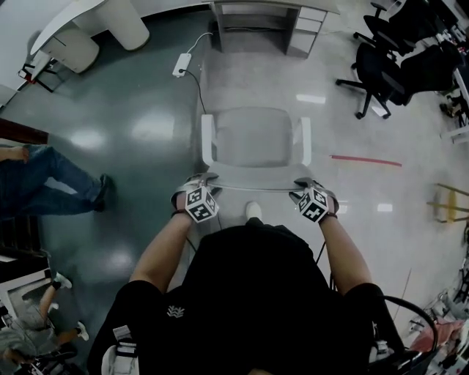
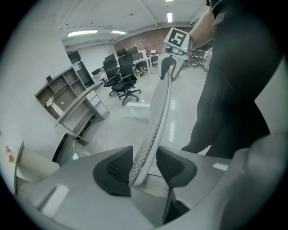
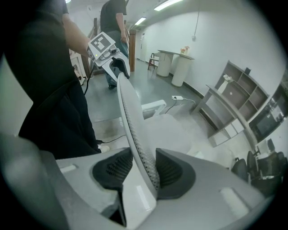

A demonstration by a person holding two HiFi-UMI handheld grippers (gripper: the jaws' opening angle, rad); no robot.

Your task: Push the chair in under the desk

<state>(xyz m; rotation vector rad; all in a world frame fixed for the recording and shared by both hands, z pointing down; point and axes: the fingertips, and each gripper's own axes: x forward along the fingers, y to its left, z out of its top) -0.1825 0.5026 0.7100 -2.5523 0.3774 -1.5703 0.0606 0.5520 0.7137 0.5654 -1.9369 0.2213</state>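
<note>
In the head view a chair with a white frame and grey seat stands on the floor, facing a grey desk at the far wall with a gap between them. Its thin mesh backrest top runs between my hands. My left gripper is shut on the backrest's left end and my right gripper on its right end. In the left gripper view the backrest edge passes between the pads of the left gripper. The right gripper view shows the same backrest clamped in the right gripper.
A white power strip with a cable lies on the floor left of the desk. Black office chairs stand at the far right. A person in jeans is at the left. A red strip marks the floor on the right.
</note>
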